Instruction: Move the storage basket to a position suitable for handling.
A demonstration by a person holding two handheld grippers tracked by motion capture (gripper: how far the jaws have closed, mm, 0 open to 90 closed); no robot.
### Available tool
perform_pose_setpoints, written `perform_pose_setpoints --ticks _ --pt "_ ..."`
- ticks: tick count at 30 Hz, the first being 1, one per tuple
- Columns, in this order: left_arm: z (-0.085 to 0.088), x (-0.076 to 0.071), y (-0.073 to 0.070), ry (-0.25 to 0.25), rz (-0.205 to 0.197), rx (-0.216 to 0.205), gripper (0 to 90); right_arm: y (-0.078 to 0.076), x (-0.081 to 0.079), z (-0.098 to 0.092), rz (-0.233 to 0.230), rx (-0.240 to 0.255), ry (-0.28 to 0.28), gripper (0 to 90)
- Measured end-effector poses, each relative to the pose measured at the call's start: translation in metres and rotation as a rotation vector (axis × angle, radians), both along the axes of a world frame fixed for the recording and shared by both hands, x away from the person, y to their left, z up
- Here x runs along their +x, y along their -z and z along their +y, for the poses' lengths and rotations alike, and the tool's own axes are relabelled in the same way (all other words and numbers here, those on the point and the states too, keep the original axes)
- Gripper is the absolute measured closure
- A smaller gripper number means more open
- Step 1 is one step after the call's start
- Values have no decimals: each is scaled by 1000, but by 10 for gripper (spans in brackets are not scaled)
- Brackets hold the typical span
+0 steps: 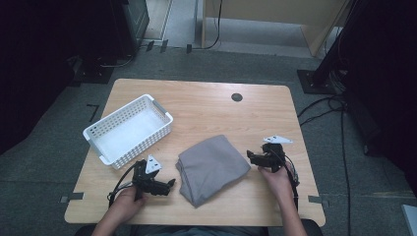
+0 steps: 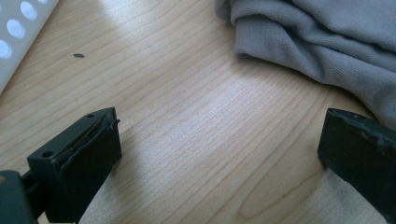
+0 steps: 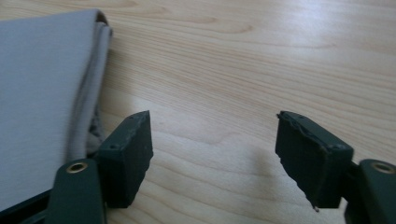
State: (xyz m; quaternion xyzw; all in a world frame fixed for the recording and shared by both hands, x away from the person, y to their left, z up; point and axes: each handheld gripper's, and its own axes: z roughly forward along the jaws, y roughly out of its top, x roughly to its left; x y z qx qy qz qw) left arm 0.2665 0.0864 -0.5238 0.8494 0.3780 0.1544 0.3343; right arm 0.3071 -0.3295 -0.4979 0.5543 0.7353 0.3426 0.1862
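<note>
Currently the folded grey cloth lies mid-counter between my left hand-held gripper and right hand-held gripper, both w/ jaws apart, nothing clamped; it's prob. soft, light, floppy, so pinch thru stacked edge layers.

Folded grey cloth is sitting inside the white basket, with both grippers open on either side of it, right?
Not quite. The high view shows the grey cloth on the bare table, beside the white basket. The left gripper and right gripper do flank it, open.
</note>
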Motion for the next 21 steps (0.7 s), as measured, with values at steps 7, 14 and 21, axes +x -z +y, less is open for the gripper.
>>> perform_pose_setpoints --ticks 7,14,21 --pt "0 0 0 -1 0 -1 0 -18 6 15 11 16 -90 341" --pt "0 0 0 0 1 1 0 -31 14 28 18 16 -140 367" --pt "0 0 0 0 1 1 0 -44 24 40 30 31 -186 405"
